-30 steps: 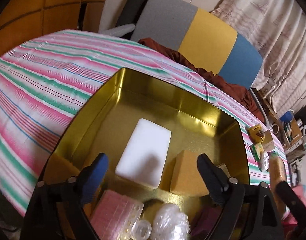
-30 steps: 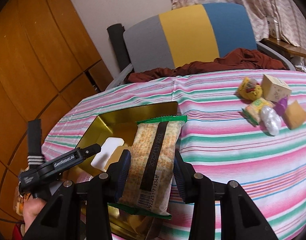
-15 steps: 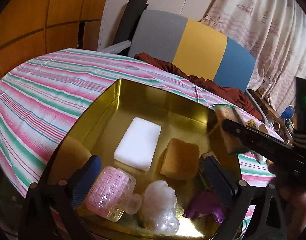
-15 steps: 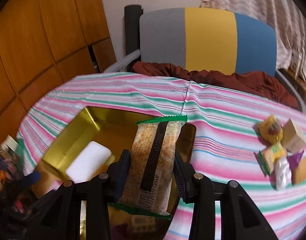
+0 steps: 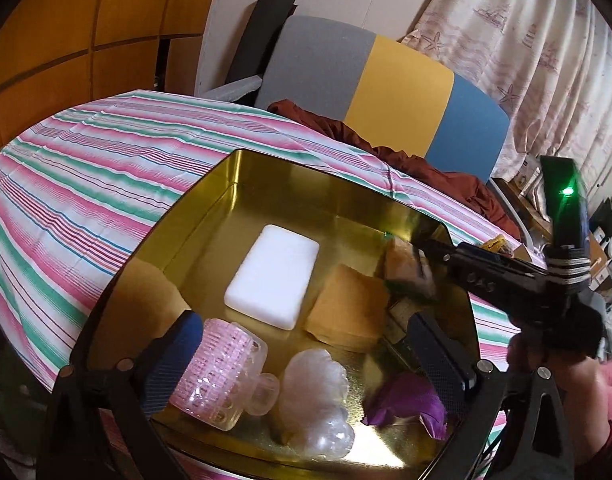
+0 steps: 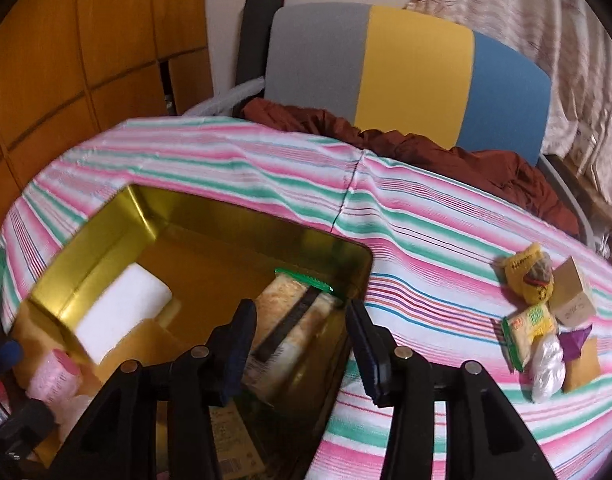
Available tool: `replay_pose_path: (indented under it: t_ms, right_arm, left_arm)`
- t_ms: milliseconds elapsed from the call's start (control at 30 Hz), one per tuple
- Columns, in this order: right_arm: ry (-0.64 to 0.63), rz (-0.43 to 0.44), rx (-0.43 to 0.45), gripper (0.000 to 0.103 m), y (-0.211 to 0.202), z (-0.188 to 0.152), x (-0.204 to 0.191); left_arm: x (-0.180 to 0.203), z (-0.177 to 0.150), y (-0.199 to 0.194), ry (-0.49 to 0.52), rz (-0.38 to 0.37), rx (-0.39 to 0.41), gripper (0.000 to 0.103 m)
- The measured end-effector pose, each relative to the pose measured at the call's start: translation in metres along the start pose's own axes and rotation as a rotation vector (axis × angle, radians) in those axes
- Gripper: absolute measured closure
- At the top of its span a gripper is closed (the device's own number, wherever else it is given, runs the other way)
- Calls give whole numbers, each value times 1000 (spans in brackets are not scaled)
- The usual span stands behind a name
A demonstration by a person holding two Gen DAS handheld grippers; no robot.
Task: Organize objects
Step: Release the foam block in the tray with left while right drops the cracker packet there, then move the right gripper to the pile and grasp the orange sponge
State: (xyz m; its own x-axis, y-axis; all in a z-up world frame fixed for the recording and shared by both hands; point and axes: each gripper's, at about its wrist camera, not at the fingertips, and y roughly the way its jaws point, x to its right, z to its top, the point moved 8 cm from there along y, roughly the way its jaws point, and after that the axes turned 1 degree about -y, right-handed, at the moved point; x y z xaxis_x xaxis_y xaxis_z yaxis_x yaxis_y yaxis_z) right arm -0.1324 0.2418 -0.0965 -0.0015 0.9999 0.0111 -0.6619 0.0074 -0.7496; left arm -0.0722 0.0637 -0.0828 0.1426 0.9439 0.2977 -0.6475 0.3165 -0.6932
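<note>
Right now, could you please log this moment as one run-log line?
right gripper: jaws just opened, released green-edged snack packet | packet: inside gold metal tin | left gripper: open, empty

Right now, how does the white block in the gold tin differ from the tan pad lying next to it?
The white block is bright white; the tan pad is mustard brown. The white block is the longer, a clean rectangle with crisp edges, while the tan pad is squarer and looks softer at its corners. The white block lies toward the middle of the gold tin; the tan pad sits nearer the right wall. Both lie flat on the tin's floor, untouched by either tongs.
</note>
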Motion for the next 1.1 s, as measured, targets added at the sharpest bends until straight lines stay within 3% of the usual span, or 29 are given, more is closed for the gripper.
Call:
replay_pose_path:
  t_ms: [133,433,667,1000,1100]
  right_arm:
    - [85,25,52,56,-21,-3,11]
    - [204,-10,131,56,-60,-31,52]
    - [329,-33,103,56,-64,-71,95]
    - [434,-137,57,54,-66,-139,160]
    - [489,-159,60,44,-70,-150,192]
  left_arm:
    - [7,-4,0,7,-4,-11,0]
    - [37,-13,-4,64,-40,-12,0]
    - [73,-26,-5,144,-80,-36,0]
    - [131,-56,-3,283,-140,-100,0]
    - [148,-64,-1,320,-163,-117,0]
